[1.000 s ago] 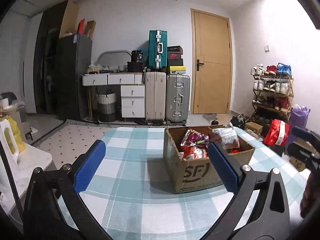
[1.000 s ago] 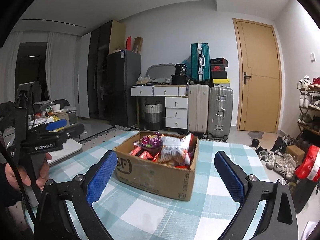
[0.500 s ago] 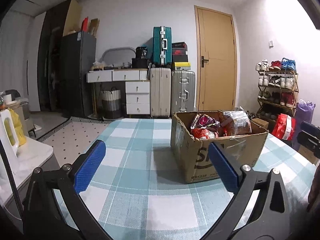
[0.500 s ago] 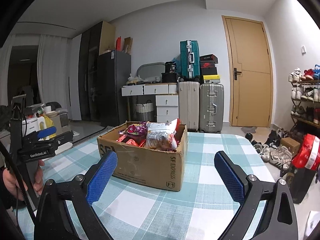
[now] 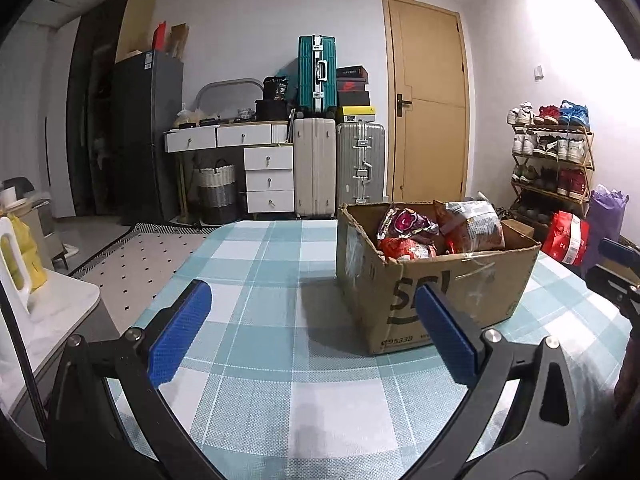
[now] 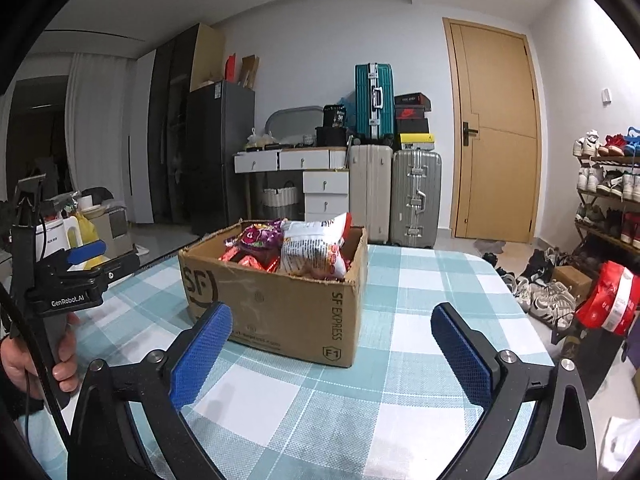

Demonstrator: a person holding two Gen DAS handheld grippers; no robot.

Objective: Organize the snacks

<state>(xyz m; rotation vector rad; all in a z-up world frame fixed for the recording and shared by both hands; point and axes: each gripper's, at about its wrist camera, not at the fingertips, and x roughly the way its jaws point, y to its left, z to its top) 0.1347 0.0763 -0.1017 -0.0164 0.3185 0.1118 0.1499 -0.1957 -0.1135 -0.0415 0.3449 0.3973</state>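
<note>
Snacks [image 6: 296,246] heaped in an open cardboard box [image 6: 280,304] on the checked surface [image 6: 400,400]: a purple packet [image 5: 404,222], a red packet [image 5: 404,248] and a pale crinkled bag [image 6: 312,248] showing above the rim, more hidden beneath. Nothing loose on the cloth around the box, so far as both views reach.

Left gripper [image 5: 308,332] low over the surface, just short of the box's near corner, jaws spread wide with nothing between them. Right gripper [image 6: 332,348] facing the box's printed side from the other flank, jaws likewise parted and empty. Seen from the right wrist view, a hand [image 6: 36,360] wrapped round the left tool's handle.

Step in hand, as a judgement: an approach to the box with both tools, neither carrying anything. Fits 2 stages equally: packets gathered in the box and ready for sorting out, or packets already collected there as the tidy result. Not settled by these views.

For any further contact with the contents: a rise over the rim before dipping in, since both jaws sit below the top edge. Crinkly, puffed bags likely to slip or crush, so a pinch on a sealed edge safer than a squeeze across the middle. Light box liable to slide if nudged.
</note>
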